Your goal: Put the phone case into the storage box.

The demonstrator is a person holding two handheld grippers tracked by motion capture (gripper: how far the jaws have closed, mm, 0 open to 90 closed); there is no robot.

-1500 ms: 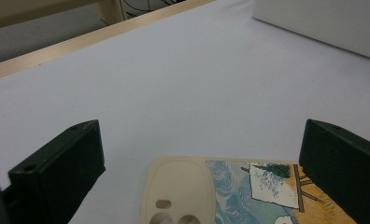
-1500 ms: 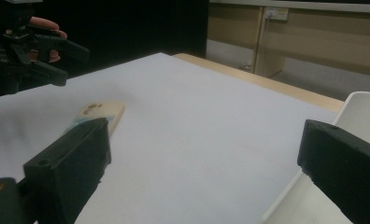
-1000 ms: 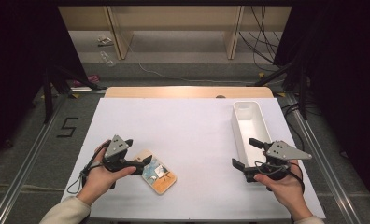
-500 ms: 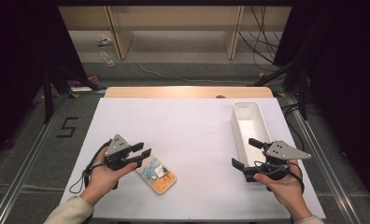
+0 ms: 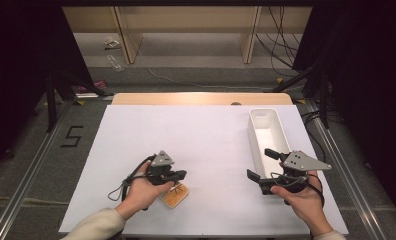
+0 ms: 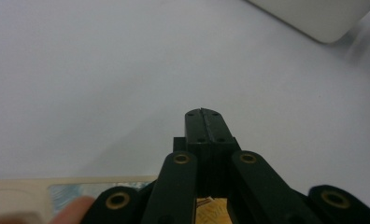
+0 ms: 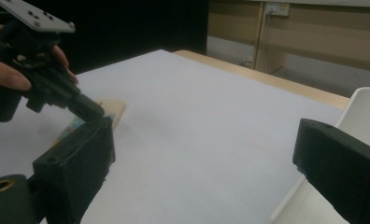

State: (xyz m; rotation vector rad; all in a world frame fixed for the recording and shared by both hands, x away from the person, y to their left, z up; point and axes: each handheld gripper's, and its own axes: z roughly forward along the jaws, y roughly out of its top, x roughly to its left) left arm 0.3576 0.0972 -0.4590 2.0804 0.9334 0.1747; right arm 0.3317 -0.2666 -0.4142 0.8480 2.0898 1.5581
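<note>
Packet [image 5: 173,196] lies flat on the sheet [image 5: 206,140], near its front edge, well left of the bin [image 5: 266,134]. Left gripper [image 5: 182,175] sits just over the packet's top; its 2 jaws have just been closing and now meet tip to tip, nothing between them. Right gripper [image 5: 260,164] spread wide, just beside the bin's near end, pinching nothing.

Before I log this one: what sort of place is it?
Probably a lab recording rig, not a home: a white-covered table inside black curtains, loose black cables on the floor behind, and a black number five marked beside the table.
</note>
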